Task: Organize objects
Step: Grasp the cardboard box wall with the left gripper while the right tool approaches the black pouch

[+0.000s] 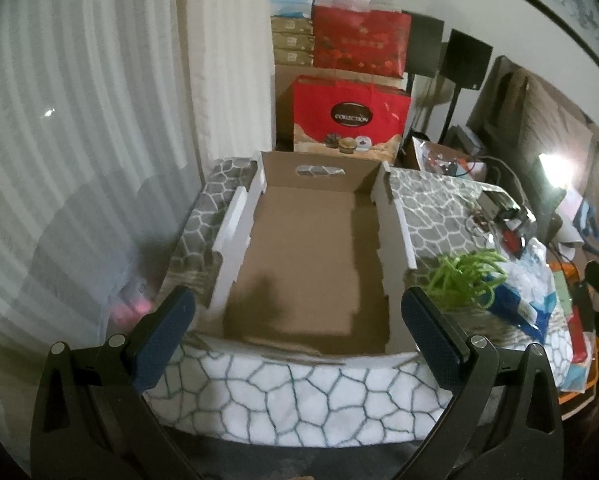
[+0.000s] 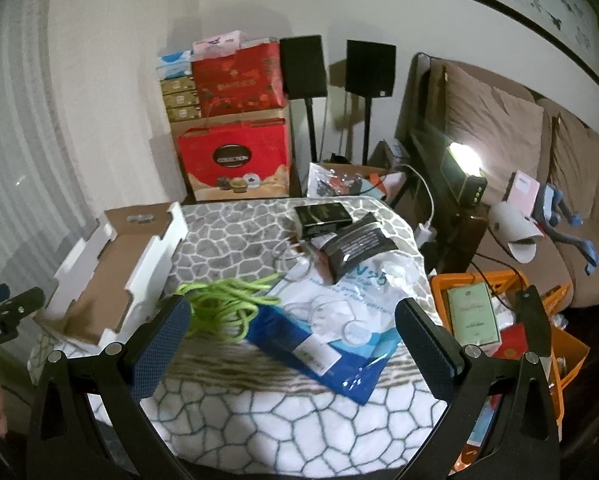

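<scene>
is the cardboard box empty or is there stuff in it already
Empty: the left wrist view shows the cardboard box with only its bare brown floor. The green cord and mask bag lie outside on the blanket.

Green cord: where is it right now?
The green cord lies coiled on the patterned blanket, between the cardboard tray on its left and the blue-and-white bag on its right, just ahead of the right gripper.

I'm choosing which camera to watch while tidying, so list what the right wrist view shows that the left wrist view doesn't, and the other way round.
Only the right wrist view shows the sofa, the orange bin and the black pouch clearly. Only the left wrist view looks straight down into the cardboard tray, showing its floor bare. Both show the tray, the green cord, the blue-and-white bag and the red gift boxes. Both the left gripper and right gripper are open and hold nothing.
</scene>
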`<action>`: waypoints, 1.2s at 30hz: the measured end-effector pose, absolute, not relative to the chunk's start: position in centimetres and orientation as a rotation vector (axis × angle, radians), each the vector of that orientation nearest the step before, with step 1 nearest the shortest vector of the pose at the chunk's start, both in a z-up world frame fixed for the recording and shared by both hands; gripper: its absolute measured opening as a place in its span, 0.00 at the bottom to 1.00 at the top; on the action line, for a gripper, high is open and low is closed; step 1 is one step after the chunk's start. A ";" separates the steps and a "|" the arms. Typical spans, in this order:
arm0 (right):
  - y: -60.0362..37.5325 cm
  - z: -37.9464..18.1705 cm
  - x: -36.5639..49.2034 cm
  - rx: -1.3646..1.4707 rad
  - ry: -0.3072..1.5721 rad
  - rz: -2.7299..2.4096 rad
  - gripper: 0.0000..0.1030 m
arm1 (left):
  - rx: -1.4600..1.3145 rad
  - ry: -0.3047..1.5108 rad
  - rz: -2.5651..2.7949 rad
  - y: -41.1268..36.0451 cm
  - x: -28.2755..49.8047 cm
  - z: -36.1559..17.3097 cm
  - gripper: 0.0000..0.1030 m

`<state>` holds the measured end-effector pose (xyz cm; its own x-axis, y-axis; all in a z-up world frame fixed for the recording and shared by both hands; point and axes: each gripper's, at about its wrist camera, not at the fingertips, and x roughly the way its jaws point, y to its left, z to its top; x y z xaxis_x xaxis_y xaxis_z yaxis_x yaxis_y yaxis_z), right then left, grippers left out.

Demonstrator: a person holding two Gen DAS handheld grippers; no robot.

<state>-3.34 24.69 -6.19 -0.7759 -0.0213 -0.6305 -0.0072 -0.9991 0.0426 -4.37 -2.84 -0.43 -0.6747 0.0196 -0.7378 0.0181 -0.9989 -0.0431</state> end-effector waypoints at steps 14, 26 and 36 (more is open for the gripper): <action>30.0 -6.3 -8.9 1.128 -0.197 -2.976 1.00 | -1.419 -0.046 2.839 -6.7 -11.1 -3.7 0.86; 32.5 -7.7 -16.2 1.232 -0.293 -2.922 0.99 | -1.569 -0.099 2.745 -9.0 -15.3 -7.2 0.49; 31.6 -9.0 -22.2 1.307 -0.196 -2.837 0.99 | -1.660 -0.125 2.664 -9.6 -17.1 -9.7 0.19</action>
<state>-22.16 31.62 -8.98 -0.6509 -0.0633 -0.7565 -0.0412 -0.9921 0.1184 -17.08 -9.56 -9.66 -0.4413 0.0423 -0.8964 0.0421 -0.9968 -0.0678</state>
